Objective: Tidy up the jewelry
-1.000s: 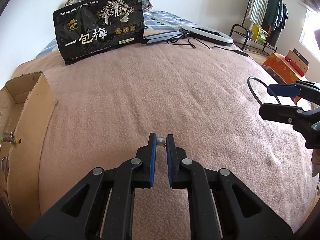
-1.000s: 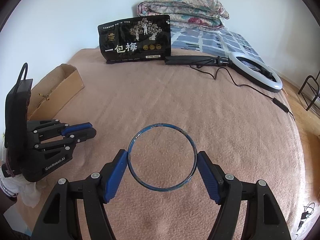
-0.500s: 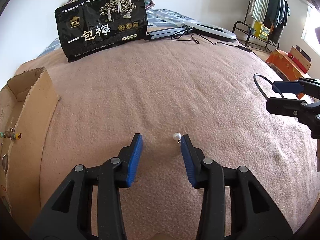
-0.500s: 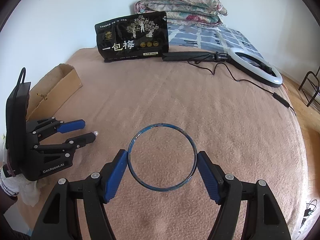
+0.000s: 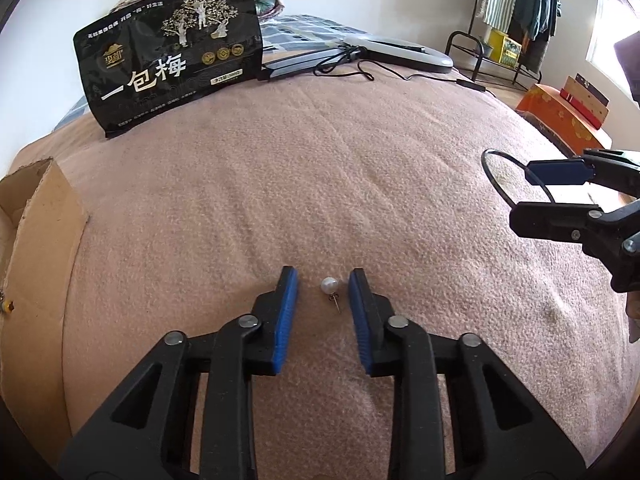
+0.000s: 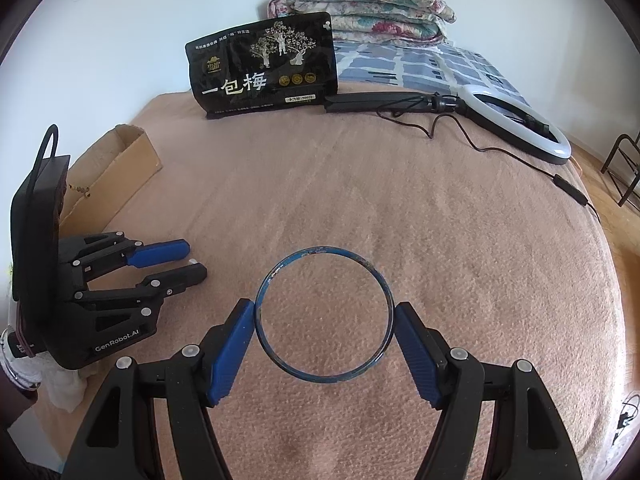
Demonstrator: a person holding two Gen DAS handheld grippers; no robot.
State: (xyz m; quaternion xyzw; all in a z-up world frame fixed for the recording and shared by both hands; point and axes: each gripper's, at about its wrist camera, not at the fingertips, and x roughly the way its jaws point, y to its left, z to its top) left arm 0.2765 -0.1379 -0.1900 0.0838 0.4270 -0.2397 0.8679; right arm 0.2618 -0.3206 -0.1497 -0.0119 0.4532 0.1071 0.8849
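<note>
A pearl stud earring [image 5: 329, 285] lies on the pink blanket [image 5: 360, 184], its pin pointing toward me. My left gripper [image 5: 322, 280] straddles it with the jaws closing, and neither blue pad touches the pearl. In the right wrist view the left gripper [image 6: 195, 259] sits low on the left. My right gripper [image 6: 324, 306] is shut on a thin blue bangle [image 6: 320, 249], which it holds by both sides just above the blanket. The left wrist view shows that bangle [image 5: 490, 178] edge-on at the far right.
An open cardboard box [image 5: 44, 216] holding a few beaded pieces stands at the left edge of the bed. A black snack bag [image 5: 172, 68] stands at the back, with a ring light [image 6: 520, 120] and its cable to the right. Folded quilts [image 6: 360, 4] lie behind.
The left jaws, first shut on the pearl earring, opened wide and let it down onto the blanket; they have now narrowed around it. The right gripper and bangle stayed put.
</note>
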